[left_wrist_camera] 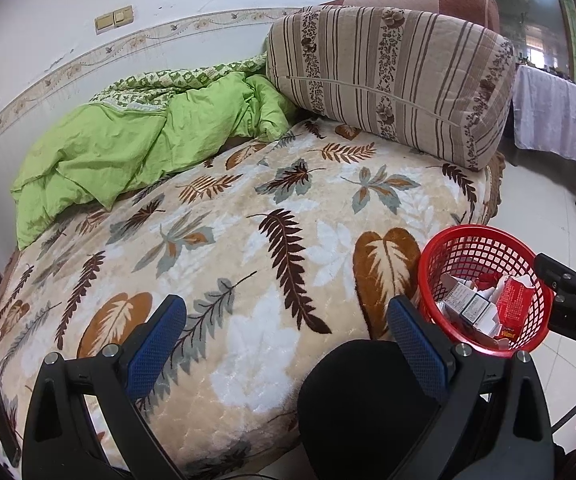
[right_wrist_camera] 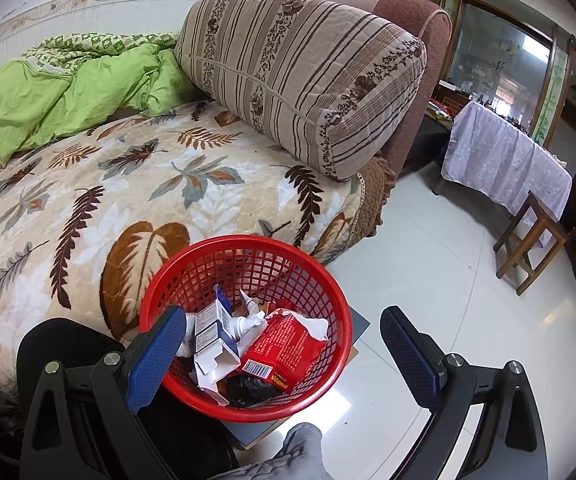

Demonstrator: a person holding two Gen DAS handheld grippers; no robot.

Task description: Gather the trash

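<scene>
We hold the left gripper (left_wrist_camera: 286, 338) over the near edge of the bed, its blue-padded jaws spread wide with nothing between them, above the plush beige blanket with brown and grey leaf print (left_wrist_camera: 248, 240). Our right gripper (right_wrist_camera: 284, 350) hangs to the right, jaws likewise wide apart and empty, just above the round red plastic mesh basket (right_wrist_camera: 316, 272). The basket stands on a flat grey board on the glossy white tiled floor (right_wrist_camera: 428, 280), right beside the bed's near right corner. Inside it lie a torn red carton with a barcode (right_wrist_camera: 284, 346), a white and blue opened box (right_wrist_camera: 218, 330), crumpled white paper and a black scrap. Far on the bed rest a crumpled green quilt (left_wrist_camera: 128, 140) and a striped brown bolster cushion (left_wrist_camera: 392, 80).
</scene>
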